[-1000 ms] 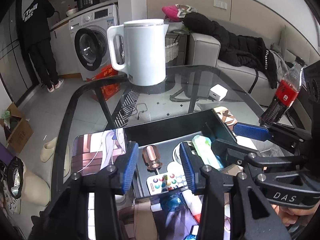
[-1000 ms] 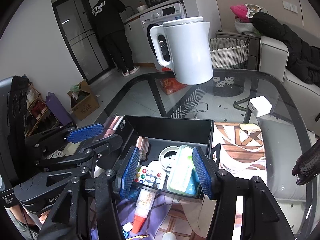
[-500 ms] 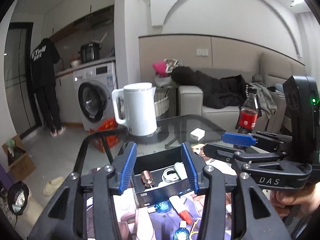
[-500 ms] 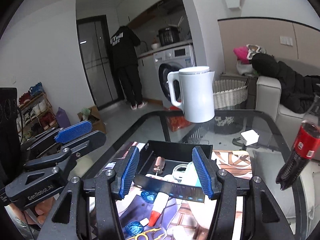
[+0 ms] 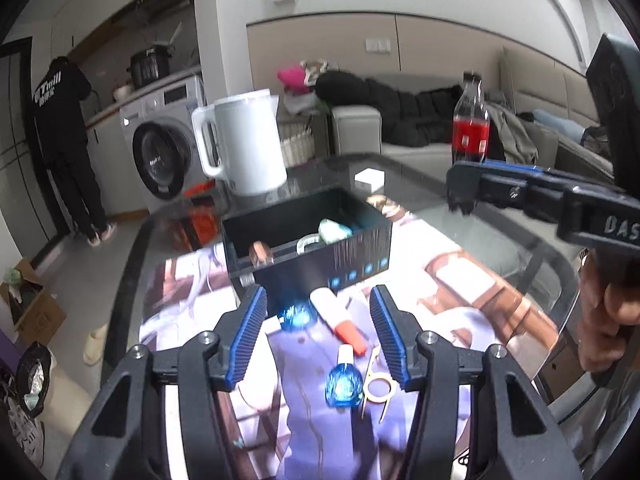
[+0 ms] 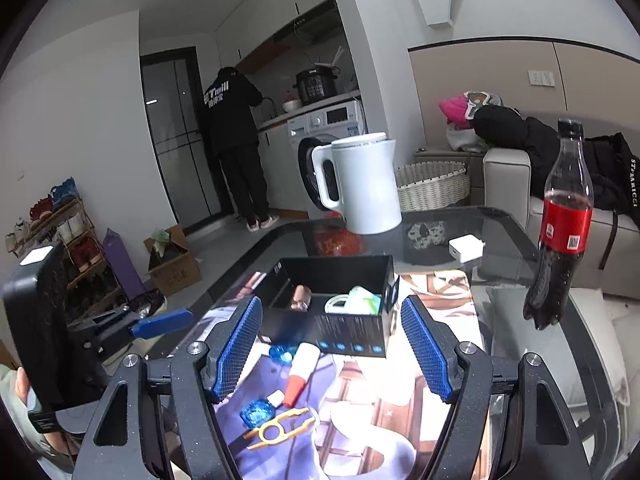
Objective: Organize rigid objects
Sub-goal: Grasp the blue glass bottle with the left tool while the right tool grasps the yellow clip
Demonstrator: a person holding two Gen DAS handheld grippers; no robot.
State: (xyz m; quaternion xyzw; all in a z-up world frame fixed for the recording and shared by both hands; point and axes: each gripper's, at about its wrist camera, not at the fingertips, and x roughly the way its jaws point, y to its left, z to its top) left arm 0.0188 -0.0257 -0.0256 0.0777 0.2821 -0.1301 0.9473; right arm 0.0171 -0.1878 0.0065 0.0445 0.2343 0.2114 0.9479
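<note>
Both grippers are spreading wider, the left gripper (image 5: 318,338) and right gripper (image 6: 330,350), nothing between the pads. Just beyond them on the printed mat (image 6: 436,300) lie a yellow plastic clip (image 6: 278,428), small blue faceted bottle (image 6: 258,410) and white tube with red cap (image 6: 302,372). Further off, the open black rectangular box (image 6: 352,326) holds the items already put away.

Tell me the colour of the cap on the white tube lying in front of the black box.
Orange-red cap; the right wrist view shows it best.
</note>
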